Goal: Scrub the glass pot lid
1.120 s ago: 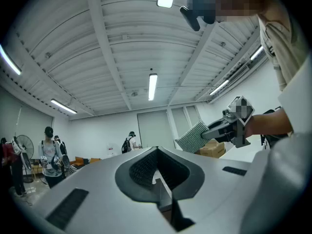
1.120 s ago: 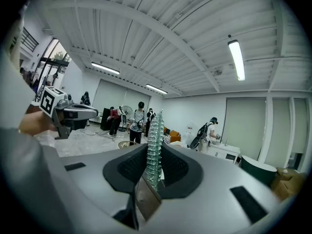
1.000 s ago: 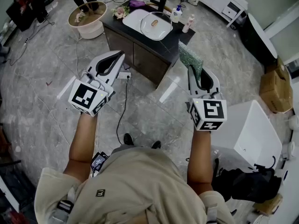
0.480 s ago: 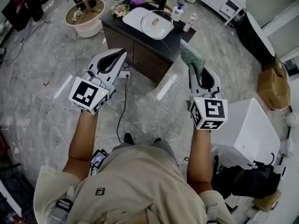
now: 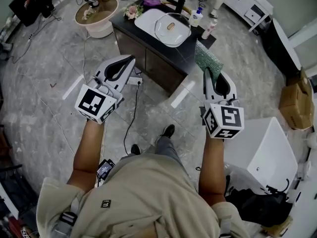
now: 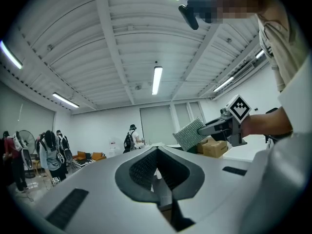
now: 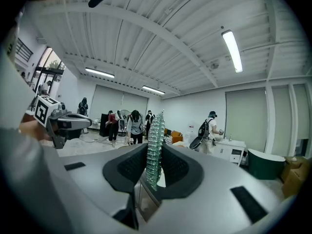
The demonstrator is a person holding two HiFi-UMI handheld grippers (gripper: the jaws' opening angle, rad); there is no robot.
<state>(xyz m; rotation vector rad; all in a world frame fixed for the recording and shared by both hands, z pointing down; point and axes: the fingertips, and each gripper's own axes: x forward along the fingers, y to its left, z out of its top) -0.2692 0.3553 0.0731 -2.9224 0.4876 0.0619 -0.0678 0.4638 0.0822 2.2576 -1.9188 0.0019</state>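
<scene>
Head view, left to right.

Left gripper (image 5: 128, 58) at about 10 o'clock, held in the air over the floor. Its jaws are pressed together with nothing between them, and the left gripper view confirms the tips meet on empty air.

Glass pot lid (image 5: 172, 29) at 12 o'clock, lying flat on a white tray (image 5: 143, 20) on the dark worktop (image 5: 185, 52), well apart from both grippers.

Right gripper (image 5: 210, 74) at about 2 o'clock, clenched on a green scrub pad (image 5: 205, 58). In the right gripper view the pad stands edge-up between the jaws.

Progress, my judgement: the tool is in hand and nothing else is done. The pad has not touched the lid, and neither gripper is over the worktop. Left to do: close the gap to the worktop, steady the lid with the left gripper, then all of the scrubbing. I can't make out water or suds on the lid from here; it is too small to be sure.
</scene>
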